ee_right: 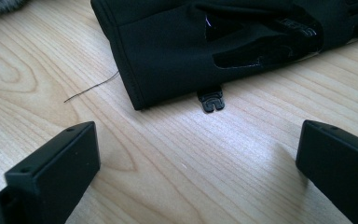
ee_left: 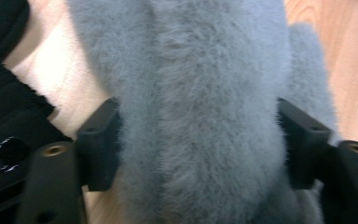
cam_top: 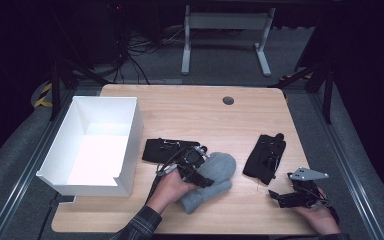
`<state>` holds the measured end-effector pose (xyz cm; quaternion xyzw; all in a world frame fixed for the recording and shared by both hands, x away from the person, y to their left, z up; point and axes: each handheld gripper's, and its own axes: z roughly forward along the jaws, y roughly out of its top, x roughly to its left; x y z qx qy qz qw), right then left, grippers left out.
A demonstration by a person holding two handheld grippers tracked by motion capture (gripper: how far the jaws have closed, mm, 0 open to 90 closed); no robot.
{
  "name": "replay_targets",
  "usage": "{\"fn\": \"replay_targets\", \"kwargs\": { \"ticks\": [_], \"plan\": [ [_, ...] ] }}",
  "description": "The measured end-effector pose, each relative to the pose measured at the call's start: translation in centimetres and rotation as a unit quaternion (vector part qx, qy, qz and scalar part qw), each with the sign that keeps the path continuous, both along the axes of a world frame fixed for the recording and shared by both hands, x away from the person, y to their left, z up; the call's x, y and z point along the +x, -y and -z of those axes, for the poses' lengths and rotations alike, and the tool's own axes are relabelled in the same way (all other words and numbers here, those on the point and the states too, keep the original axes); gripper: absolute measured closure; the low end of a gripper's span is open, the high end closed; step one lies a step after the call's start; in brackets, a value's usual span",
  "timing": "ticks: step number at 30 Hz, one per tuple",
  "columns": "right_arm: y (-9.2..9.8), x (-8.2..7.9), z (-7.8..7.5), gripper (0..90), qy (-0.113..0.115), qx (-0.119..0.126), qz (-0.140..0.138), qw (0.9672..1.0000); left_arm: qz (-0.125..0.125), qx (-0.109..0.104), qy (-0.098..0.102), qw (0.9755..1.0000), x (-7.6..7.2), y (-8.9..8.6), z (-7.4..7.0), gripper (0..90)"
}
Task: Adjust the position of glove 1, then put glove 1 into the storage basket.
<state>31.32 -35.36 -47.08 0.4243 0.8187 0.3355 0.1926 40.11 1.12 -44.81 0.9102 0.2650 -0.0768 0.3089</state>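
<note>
The left gripper (ee_left: 198, 144) has its jaws pressing on the fluffy grey mitten (cam_top: 211, 181) at the wooden table's (cam_top: 190, 112) front; next, likely lifting it toward the white box (cam_top: 96, 145); the right gripper (ee_right: 198, 161) rests wide open, empty

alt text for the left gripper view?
A fluffy grey mitten lies between the left gripper's two black jaws, whose pads press into its fur on both sides. A black glove lies at the left on the light wooden table.
</note>
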Motion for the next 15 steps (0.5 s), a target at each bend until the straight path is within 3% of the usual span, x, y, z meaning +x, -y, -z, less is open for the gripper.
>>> {"fn": "replay_targets", "kwargs": {
  "ticks": [7,11,15],
  "plan": [
    [0.0,0.01,0.0,0.0,-0.002,0.001,0.0,1.0,0.006,-0.008,-0.008,0.9999,-0.03,-0.13,-0.09,48.3],
    [0.0,0.02,0.01,0.0,-0.003,0.001,-0.001,1.0,0.014,-0.005,0.007,0.9999,-0.35,-0.05,-0.46,58.0],
    [-0.01,0.02,0.01,0.0,-0.003,0.001,-0.002,1.0,0.017,-0.012,0.008,0.9998,-0.35,-0.25,-0.7,64.8]
  ]
}}
